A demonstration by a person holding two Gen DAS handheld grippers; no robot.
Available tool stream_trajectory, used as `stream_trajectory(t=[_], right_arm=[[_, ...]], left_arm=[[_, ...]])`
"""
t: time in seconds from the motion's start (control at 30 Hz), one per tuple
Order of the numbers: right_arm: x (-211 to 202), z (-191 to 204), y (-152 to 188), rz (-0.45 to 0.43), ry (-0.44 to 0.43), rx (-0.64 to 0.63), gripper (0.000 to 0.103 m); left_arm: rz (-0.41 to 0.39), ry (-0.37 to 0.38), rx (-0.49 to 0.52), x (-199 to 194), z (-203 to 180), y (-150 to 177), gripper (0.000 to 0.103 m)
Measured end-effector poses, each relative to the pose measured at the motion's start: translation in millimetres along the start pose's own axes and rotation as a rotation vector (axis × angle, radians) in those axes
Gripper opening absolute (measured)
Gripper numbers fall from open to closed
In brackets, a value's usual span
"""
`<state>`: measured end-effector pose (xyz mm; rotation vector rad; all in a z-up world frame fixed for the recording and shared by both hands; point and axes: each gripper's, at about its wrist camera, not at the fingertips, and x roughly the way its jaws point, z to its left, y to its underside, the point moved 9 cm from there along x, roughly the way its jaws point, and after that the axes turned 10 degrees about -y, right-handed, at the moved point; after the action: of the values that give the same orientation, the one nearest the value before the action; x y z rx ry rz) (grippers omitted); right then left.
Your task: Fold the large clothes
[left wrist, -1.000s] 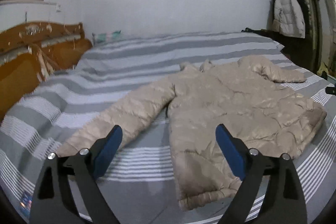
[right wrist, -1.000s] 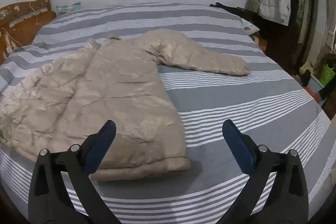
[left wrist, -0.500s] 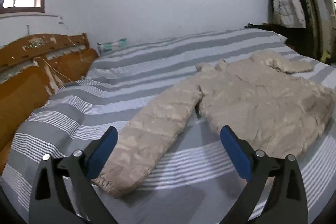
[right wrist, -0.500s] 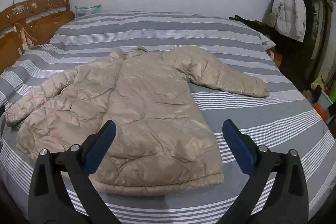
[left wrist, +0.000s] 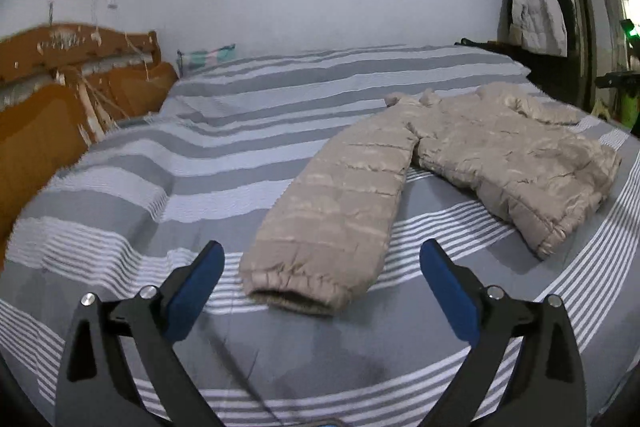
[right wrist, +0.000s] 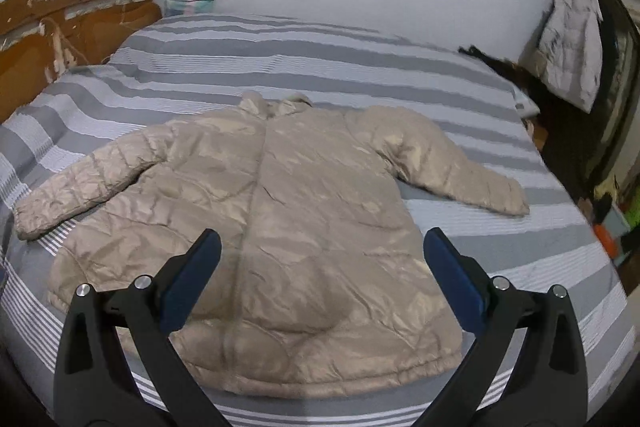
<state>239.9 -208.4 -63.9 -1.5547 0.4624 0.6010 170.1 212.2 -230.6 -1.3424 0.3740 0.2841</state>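
Observation:
A beige quilted puffer jacket lies flat on the striped bed, both sleeves spread out, collar toward the far wall. In the left wrist view its near sleeve runs toward me, the cuff lying just beyond and between the blue pads. My left gripper is open, nothing between its fingers. My right gripper hangs open above the jacket's lower body, near the hem, touching nothing.
The bed carries a grey-and-white striped cover. A worn wooden headboard stands at the left. A white coat hangs on a dark wardrobe at the right. A small patterned bag sits by the far wall.
The left gripper has swung left along the bed, so the sleeve cuff now lies just ahead of its pads. The right gripper has drawn back and risen, bringing the whole jacket into view.

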Motion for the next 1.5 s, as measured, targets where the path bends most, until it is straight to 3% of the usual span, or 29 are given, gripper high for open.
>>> stream_trajectory(t=[0.33,0.57,1.17,1.5], right_arm=[[-1,38,-15,-0.005,-0.03,-0.08,0.1],[-5,23,-13,-0.006,-0.007,-0.06,0.1],[-7,16,-11,-0.007,-0.003,-0.053,0.1],[-14,16,-9,-0.031,-0.017,-0.049,0.1]], left_arm=[[0.006,0.015,0.015,5,3,13,0.098],[-0.031,0.004,0.02,-7,2,-2,0.098],[0.021,-0.038,0.05,13,2,11,0.098],[-0.019,-0.023,0.028,-15,-21,-8,0.098]])
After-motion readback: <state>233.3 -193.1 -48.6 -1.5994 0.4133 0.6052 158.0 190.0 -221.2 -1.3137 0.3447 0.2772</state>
